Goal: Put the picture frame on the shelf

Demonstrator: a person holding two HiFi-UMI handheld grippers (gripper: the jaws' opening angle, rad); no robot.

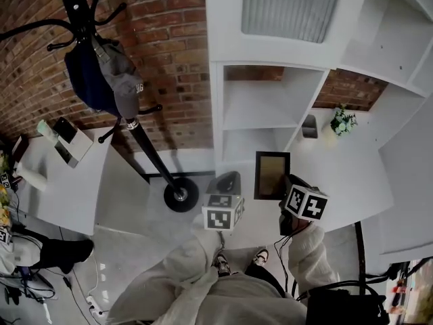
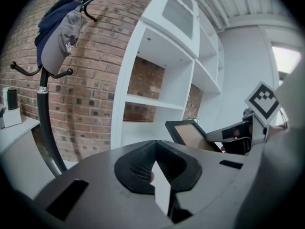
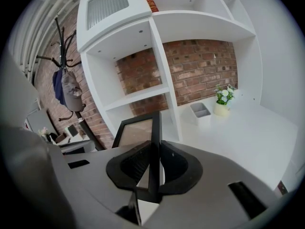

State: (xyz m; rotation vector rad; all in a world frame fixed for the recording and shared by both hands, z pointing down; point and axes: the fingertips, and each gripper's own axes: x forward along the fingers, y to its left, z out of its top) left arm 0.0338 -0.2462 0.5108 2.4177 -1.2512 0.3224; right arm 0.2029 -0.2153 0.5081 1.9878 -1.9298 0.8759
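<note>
Home-style room, reads as a hallway or living corner, possibly a staged one. Evidence from the head view:
- exposed brick wall [image 1: 162, 53] at 11 o'clock
- white shelf unit [image 1: 260, 103] with open cubbies at 12, frosted cabinet door [image 1: 291, 5] above it
- black coat stand [image 1: 150, 156] at 10, with a grey cap [image 1: 122, 80] and a dark garment [image 1: 86, 80] hung on it
- white counter [image 1: 345, 175] at 3, with a small potted plant [image 1: 342, 122] and a grey container [image 1: 309, 126] at 2
- white side table [image 1: 67, 188] at 9
- loose cables [image 1: 30, 286] on the grey floor [image 1: 135, 249] at 8, which suggests a set more than a lived-in home
</note>
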